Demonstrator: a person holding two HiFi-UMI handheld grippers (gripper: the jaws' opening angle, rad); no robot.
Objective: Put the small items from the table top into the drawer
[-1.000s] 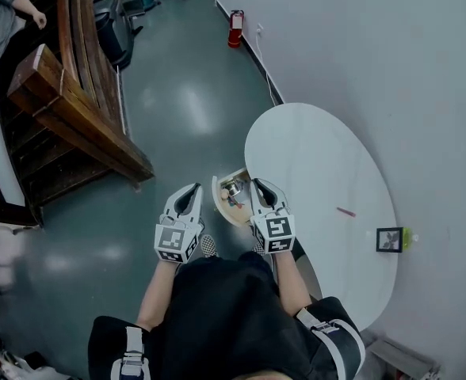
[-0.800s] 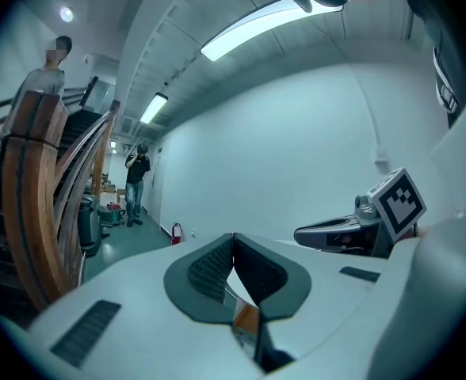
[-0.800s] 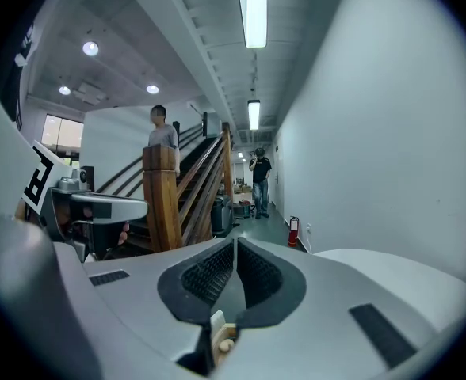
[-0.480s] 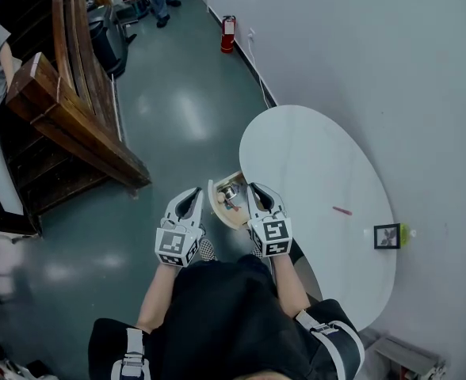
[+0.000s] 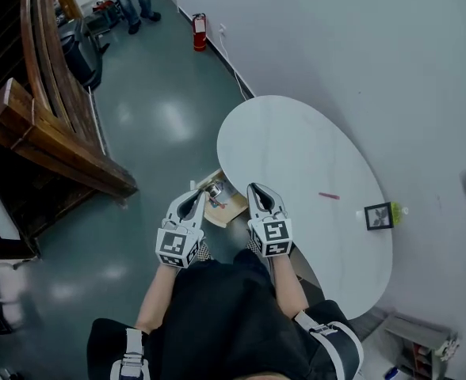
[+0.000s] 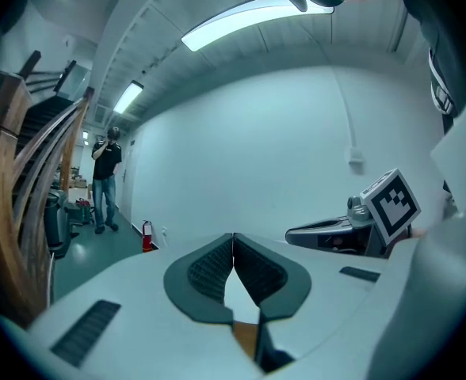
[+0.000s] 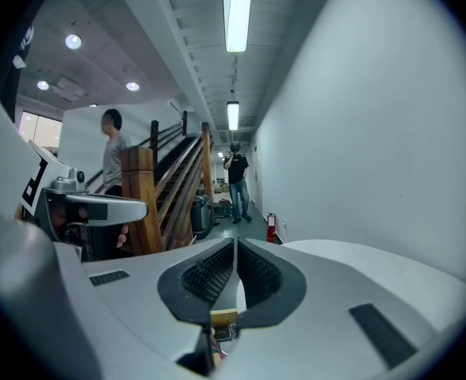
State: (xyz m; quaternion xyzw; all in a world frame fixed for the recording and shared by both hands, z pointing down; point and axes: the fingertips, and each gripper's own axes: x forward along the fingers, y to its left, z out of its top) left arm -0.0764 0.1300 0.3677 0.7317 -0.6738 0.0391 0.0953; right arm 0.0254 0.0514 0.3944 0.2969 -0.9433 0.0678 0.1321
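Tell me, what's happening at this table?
A person stands at a white oval table, holding a left gripper and a right gripper. Both have their fingers shut on nothing. The wooden drawer at the table's edge is open with small items inside. A thin pink item and a small framed picture are on the table top.

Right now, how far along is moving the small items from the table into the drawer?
Looks done: the drawer stands open with small items inside. In hand: nothing; the left gripper and right gripper are shut and empty near it. Left: a pink stick and a small framed picture on the table.
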